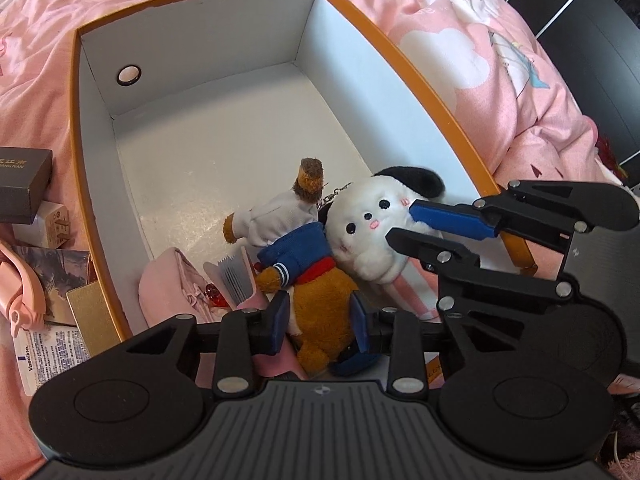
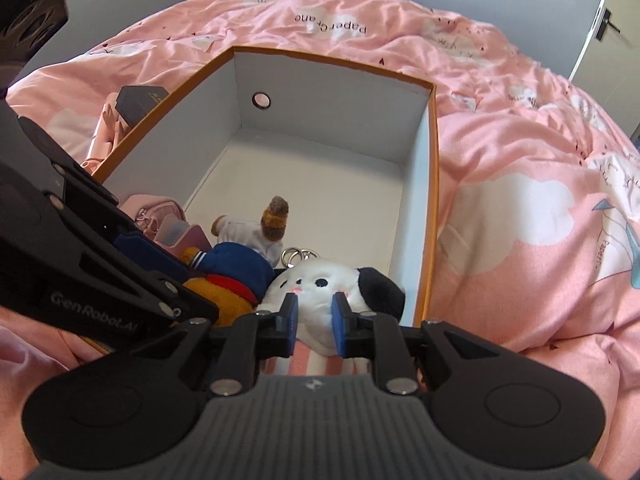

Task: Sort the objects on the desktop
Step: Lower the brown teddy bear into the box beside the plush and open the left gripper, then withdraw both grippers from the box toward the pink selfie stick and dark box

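- We see our left gripper (image 1: 320, 322) clamped on the brown plush toy (image 1: 320, 312) at the near end of the orange-rimmed box (image 1: 400, 60).
- Our right gripper (image 2: 314, 316) pinches the white plush dog (image 2: 320, 292) near the box's near right corner, touching the brown toy.
- A pink pouch (image 1: 172, 284) lies by the box's near left wall.
- A dark small box (image 1: 24, 184) sits on the pink bedspread (image 1: 480, 60) outside the left wall.

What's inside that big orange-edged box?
Inside the box: a brown plush in blue, a white dog plush, a small white-clad doll and pink pouches. Anything beneath them is covered.
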The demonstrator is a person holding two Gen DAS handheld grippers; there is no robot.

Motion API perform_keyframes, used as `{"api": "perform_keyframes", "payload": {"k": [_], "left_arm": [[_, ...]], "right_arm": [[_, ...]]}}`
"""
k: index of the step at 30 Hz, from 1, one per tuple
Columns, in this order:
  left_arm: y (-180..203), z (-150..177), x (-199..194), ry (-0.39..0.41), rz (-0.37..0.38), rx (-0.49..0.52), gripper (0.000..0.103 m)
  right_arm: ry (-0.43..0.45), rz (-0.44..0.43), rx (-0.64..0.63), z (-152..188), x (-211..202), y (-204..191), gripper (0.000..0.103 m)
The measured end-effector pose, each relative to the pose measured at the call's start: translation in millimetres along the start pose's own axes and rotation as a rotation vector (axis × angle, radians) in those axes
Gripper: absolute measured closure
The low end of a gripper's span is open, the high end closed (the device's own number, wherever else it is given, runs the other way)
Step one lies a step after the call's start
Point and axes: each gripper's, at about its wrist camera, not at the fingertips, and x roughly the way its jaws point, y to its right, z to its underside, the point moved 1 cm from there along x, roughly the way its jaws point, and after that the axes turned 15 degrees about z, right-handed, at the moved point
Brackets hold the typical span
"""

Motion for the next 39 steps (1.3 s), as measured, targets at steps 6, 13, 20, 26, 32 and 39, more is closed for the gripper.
{"api": "perform_keyframes", "payload": {"k": [6,13,20,26,32,39], "left_arm": [[2.5,7.4,-14.1,0.074,-0.01,0.009,0.065],[7.3,15.8,-30.4,0.165,-0.043,0.029,0.065],[22.5,28.1,-44.7,0.232,-0.105,0.063,0.065],[30.9,40.1,-57.6,0.288,-0.146,0.105,0.064],[39.4,52.5,-69.3,0.334,-0.175,0.151,0.064],[33.1,65.9,-85.4,0.338,-0.179,0.103,0.064]], "right_arm": [[0.071,0.034,0.043,7.5,-12.1,0.2,0.082],[0.086,0.049,0.103,10.8,-24.3,0.9,0.074],[0.038,0.006,0.169,14.9,-32.8,-0.5,0.062],[0.063,-0.006,0.183,21.5,-49.9,-6.4,0.062],[0.132,-0.018,0.193,28.3,-64.7,-13.0,0.057],[0.175,-0.089,0.153,24.7,-76.3,-23.6,0.048]]}}
